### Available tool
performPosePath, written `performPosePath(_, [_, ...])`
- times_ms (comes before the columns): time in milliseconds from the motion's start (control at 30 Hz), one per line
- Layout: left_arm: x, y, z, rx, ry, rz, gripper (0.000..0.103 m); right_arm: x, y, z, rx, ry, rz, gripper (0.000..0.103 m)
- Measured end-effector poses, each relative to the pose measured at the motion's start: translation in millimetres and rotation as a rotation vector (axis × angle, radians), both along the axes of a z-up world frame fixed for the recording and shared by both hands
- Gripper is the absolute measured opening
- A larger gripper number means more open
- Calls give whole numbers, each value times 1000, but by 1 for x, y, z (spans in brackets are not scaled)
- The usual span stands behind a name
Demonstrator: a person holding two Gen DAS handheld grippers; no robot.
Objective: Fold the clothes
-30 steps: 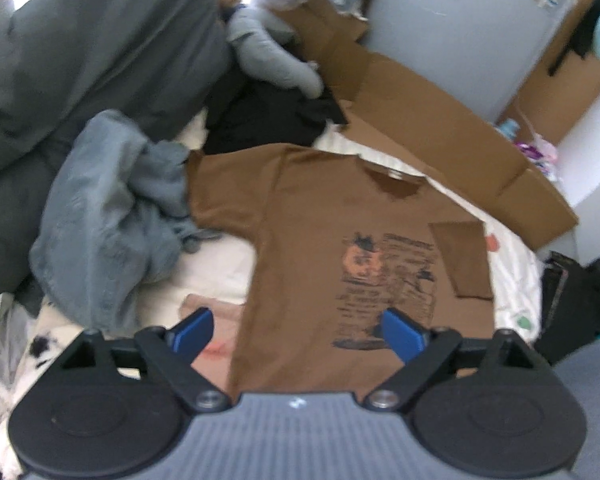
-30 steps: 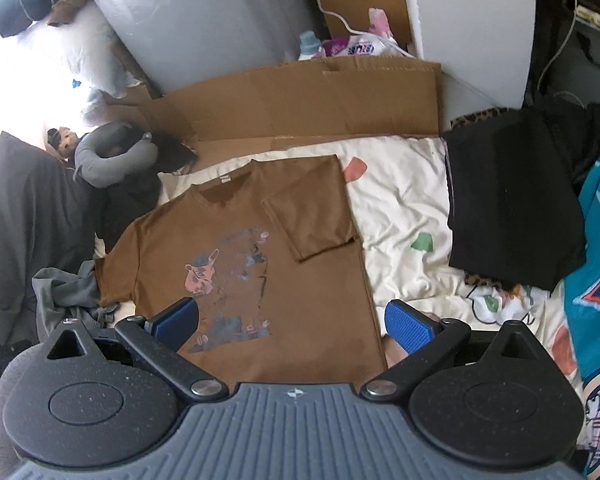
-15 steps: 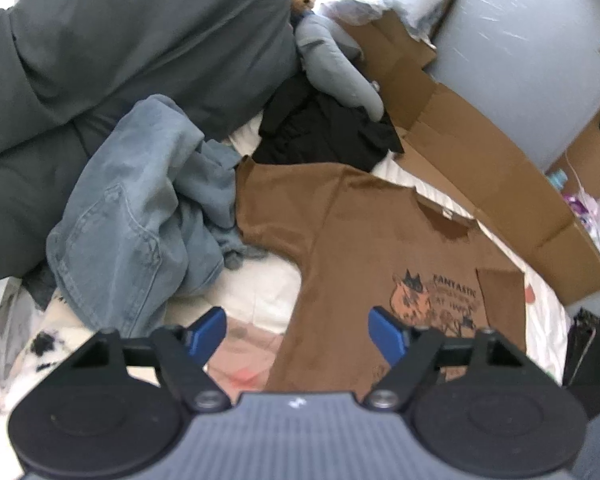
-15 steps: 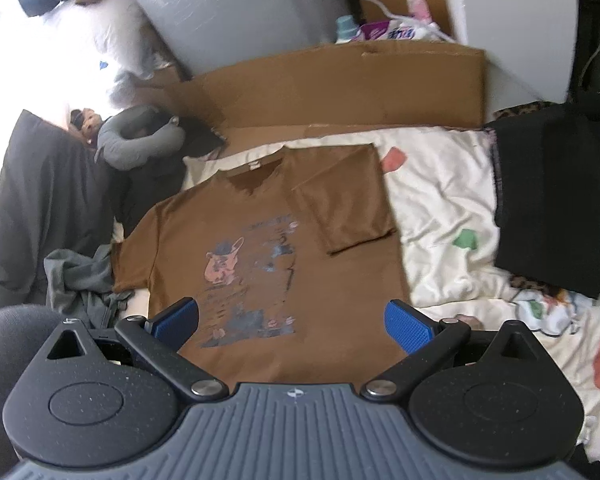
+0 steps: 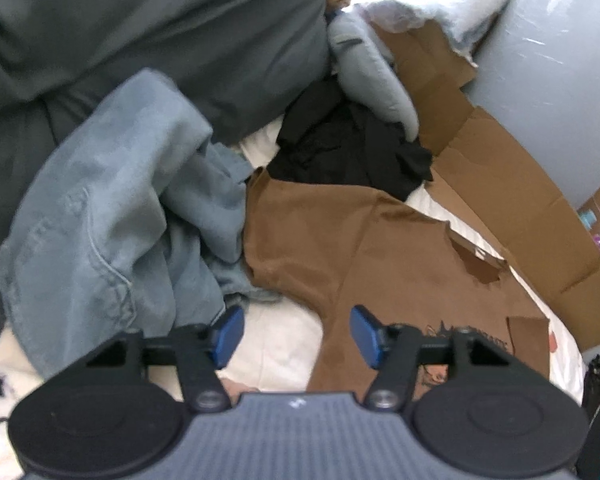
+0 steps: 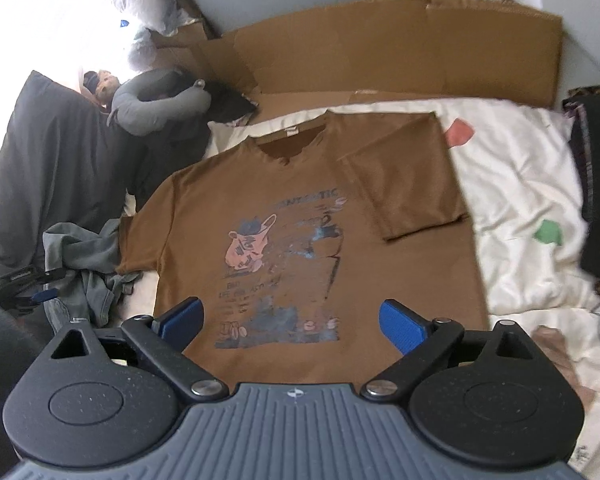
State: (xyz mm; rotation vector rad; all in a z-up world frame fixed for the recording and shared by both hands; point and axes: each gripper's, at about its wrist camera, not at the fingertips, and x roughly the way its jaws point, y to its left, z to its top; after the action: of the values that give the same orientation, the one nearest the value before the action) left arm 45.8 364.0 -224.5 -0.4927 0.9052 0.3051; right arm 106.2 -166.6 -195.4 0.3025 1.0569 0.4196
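We see a brown T-shirt flat on cream bedding, cardboard behind, our left gripper closing on nothing, our right gripper wide, closing, empty.

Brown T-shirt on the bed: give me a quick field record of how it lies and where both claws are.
garment: brown T-shirt, flat, print up
sleeves: one folded in over the body, the other spread out
beside it: blue jeans, crumpled at the spread sleeve
left claw: closing, nothing between the pads, over the shirt's side edge
right claw: wide, starting to close, nothing gripped, over the shirt's lower print
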Motion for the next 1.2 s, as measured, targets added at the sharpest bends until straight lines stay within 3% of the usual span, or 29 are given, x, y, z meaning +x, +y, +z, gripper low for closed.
performPosePath(100, [9, 9, -19, -32, 7, 23, 53, 10, 6, -16, 3, 46, -14, 85])
performPosePath(300, [23, 22, -50, -89, -15, 29, 53, 29, 23, -21, -27, 63, 30, 85])
performPosePath(467, [28, 22, -62, -65, -9, -9, 50, 70, 39, -34, 11, 87, 79, 84])
performPosePath(600, [29, 22, -65, -51, 7, 12, 50, 111, 67, -47, -39, 91, 128, 83])
performPosePath(933, [44, 30, -78, -55, -16, 74, 50, 156, 177, -89, -40, 90, 414, 82])
performPosePath(1200, [65, 33, -93, -58, 1, 71, 50, 169, 246, -110, -49, 3, 591, 82])
